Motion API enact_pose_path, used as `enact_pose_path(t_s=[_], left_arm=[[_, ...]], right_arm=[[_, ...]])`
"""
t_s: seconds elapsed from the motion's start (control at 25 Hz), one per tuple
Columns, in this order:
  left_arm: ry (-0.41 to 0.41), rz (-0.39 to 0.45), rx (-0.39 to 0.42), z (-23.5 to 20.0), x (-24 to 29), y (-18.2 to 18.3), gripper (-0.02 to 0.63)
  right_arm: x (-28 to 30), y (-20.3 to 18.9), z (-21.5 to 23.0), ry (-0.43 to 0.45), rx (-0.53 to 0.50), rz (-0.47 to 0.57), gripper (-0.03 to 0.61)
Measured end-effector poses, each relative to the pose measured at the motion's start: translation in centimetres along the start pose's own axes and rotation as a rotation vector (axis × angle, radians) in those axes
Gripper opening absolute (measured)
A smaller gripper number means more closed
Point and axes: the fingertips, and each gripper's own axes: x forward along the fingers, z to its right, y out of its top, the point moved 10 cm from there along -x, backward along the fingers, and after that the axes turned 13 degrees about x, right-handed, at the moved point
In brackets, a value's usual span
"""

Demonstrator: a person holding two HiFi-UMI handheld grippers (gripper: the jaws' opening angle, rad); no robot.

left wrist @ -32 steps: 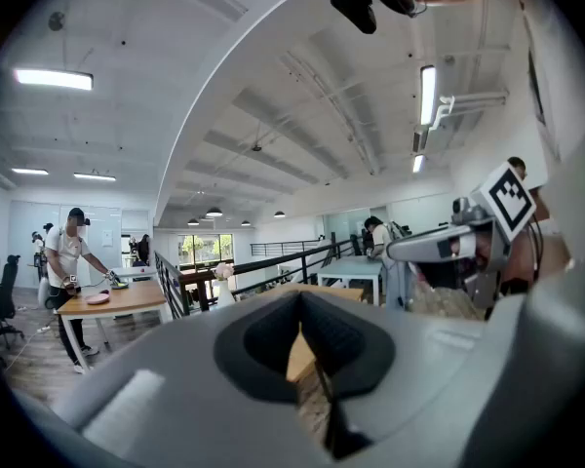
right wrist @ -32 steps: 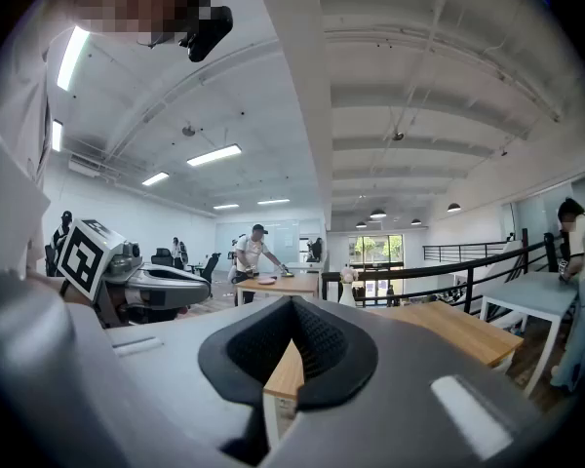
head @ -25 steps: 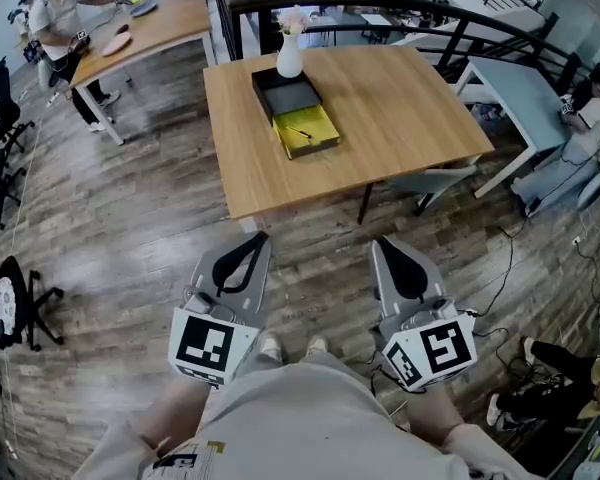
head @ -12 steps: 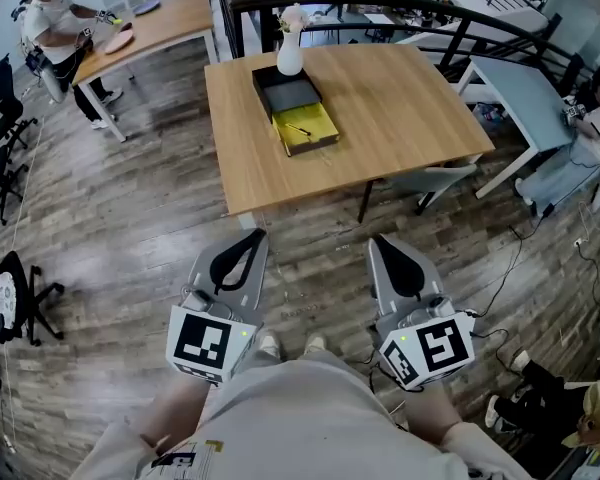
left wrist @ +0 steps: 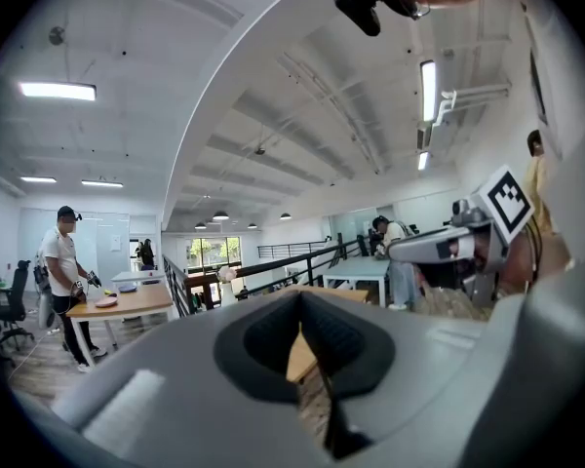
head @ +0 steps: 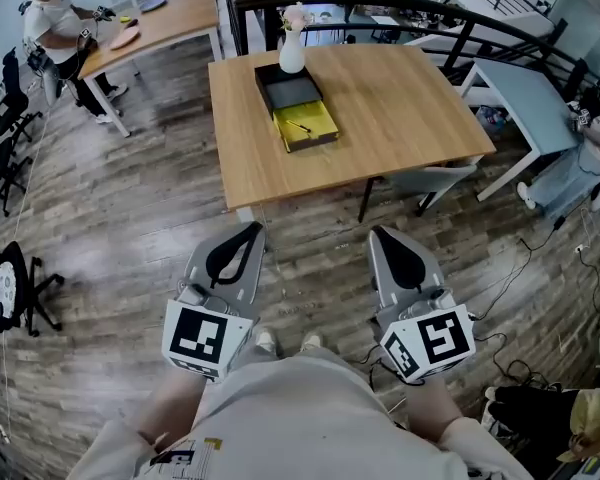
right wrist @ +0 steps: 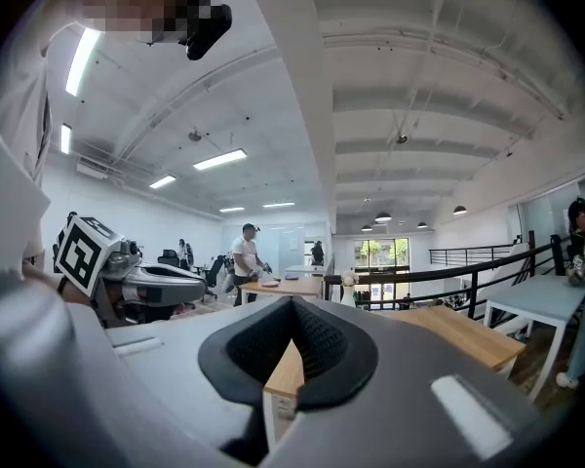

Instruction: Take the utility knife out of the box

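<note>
The utility knife, visible only as a slim dark object [head: 298, 127], lay on the yellow lining of the open black box [head: 290, 94]. The box stood at the far side of a square light-wood table [head: 400, 118], just on the near side of a white vase of pale flowers [head: 292, 56]. The task was judged not to have begun: nothing had been lifted from the box, and the whole approach, grasp and removal were left to be done.

The grey hand-held left gripper [head: 248, 236] and the matching right gripper [head: 382, 238] were held side by side over the grey wood-plank floor [head: 130, 218], well apart from the table and pointed towards it. Both gripper views showed the jaws closed together with nothing held between them, only the table's near edge seen beyond the tips. The jaws would have to be opened before the knife could be taken. At a far-left table, a person in a white shirt [head: 52, 20] was occupied separately.
</note>
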Motion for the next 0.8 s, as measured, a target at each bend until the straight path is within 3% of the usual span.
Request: enact_pose_path(t_s=[0.8], left_arm=[[0.047, -0.009, 0.014, 6.1, 2.3, 1.1, 0.002]], right_arm=[[-2.2, -0.2, 5.4, 0.077, -0.006, -0.015, 0.0]])
